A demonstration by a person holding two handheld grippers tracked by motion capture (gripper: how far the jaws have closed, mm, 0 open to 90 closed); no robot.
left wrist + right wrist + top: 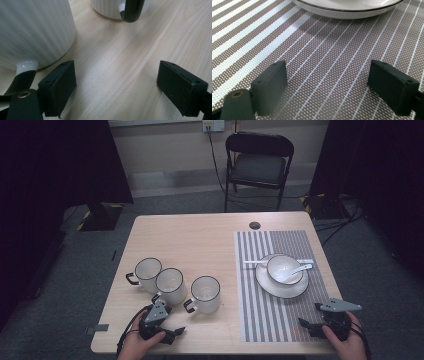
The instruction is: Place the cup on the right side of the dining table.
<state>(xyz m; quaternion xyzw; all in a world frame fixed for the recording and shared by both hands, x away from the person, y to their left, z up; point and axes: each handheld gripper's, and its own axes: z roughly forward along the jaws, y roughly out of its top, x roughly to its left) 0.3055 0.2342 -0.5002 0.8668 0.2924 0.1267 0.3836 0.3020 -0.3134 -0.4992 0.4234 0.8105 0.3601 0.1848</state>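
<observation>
Both tongs stand wide open and hold nothing: the left tongs (167,334) near the three mugs (170,286) (white, dark handles), the right tongs (312,317) on the striped mat (265,320) beside the plate (281,287).

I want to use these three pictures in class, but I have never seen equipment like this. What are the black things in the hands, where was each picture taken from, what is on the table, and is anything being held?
A person holds a two-jaw gripper in each hand: the left gripper and the right gripper. The high view looks down from above the table. The other two come from cameras riding on each gripper, looking along its black jaws. On the table stand three mugs. To their right a striped mat carries a plate with a bowl and spoon. The left gripper view shows mugs close by; the right gripper view shows the mat and plate. Both grippers are open and hold nothing.
</observation>
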